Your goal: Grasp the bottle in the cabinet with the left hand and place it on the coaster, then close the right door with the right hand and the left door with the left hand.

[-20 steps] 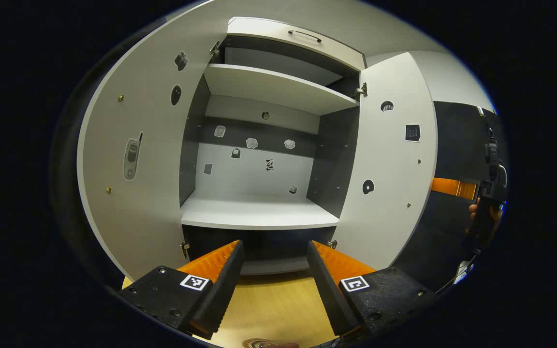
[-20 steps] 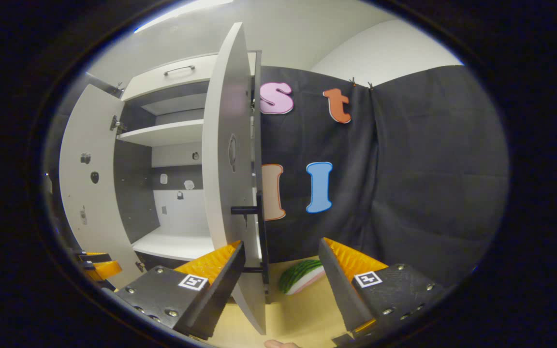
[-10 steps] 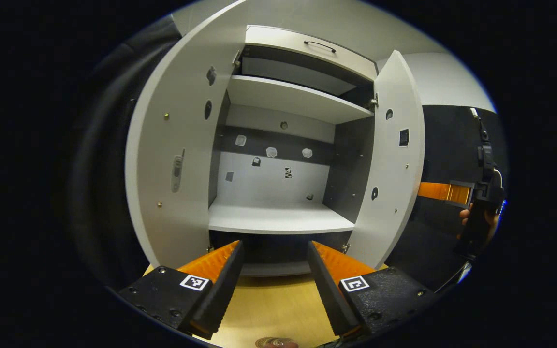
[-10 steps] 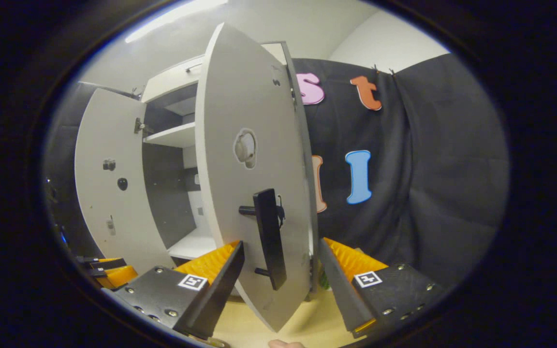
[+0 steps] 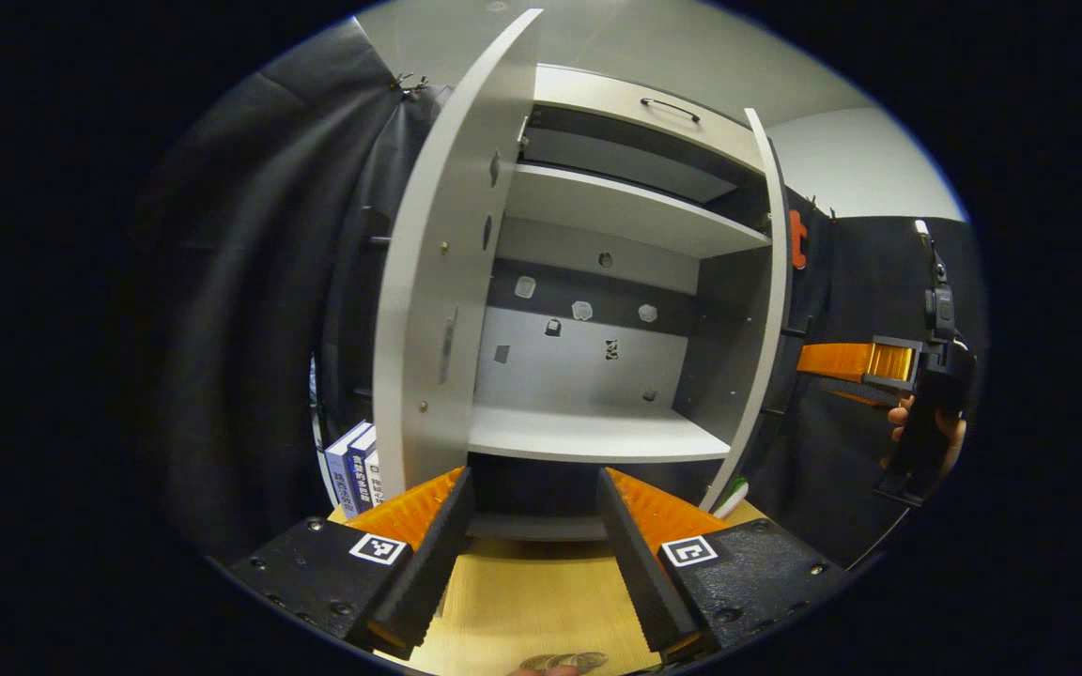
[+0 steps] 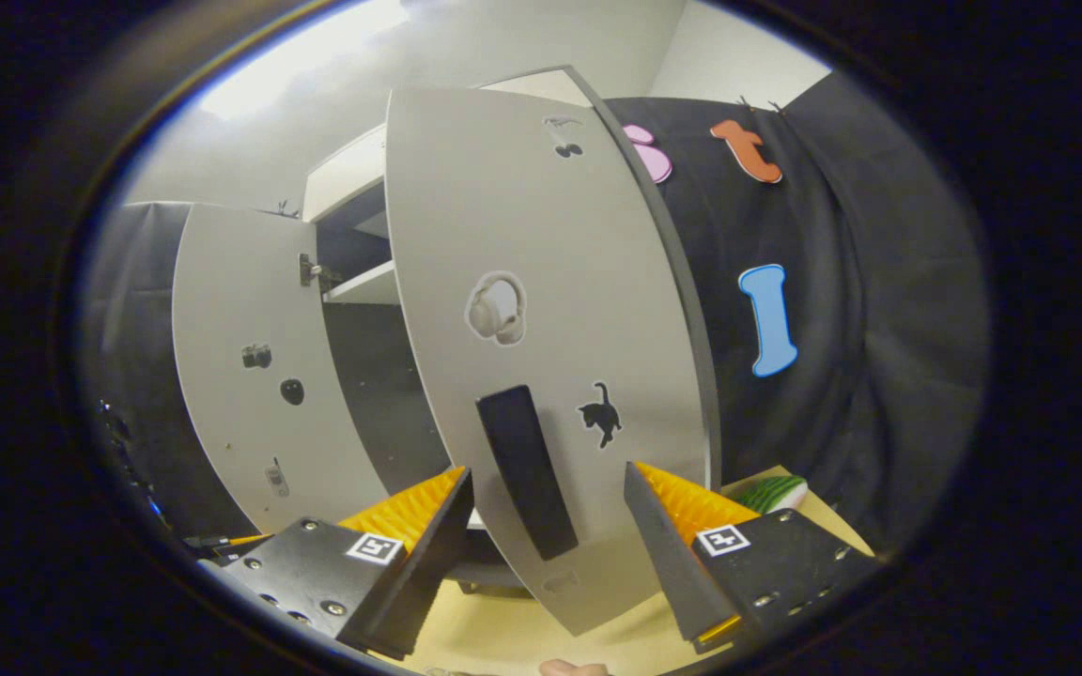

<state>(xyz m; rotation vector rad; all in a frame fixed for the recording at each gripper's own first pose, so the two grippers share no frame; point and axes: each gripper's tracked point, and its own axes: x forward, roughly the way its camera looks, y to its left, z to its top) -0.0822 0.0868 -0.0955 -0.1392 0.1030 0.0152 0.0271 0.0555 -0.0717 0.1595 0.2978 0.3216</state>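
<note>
The cabinet (image 5: 597,437) stands open and its middle shelf is bare. My left gripper (image 5: 533,554) is open, low in front of the cabinet over the wooden tabletop (image 5: 532,601). The left door (image 5: 428,282) shows nearly edge on. The right door (image 6: 550,282) is partly swung in, its outer face close before my right gripper (image 6: 548,554). That gripper is open, with the door's black handle (image 6: 527,469) between its fingers; contact cannot be told. A round glassy rim (image 5: 564,662) peeks in at the bottom edge of the left gripper view; what it is cannot be told.
Several books (image 5: 353,465) stand left of the cabinet behind the left door. A watermelon slice (image 6: 771,490) lies on the table to the right of the cabinet. The right gripper (image 5: 813,371) and the hand (image 5: 926,432) holding it show beyond the right door's edge (image 5: 766,310).
The right door has swung partway toward shut, with my right gripper moving round to its outer face and handle. My left gripper has shifted left, so the left door now shows edge on.
</note>
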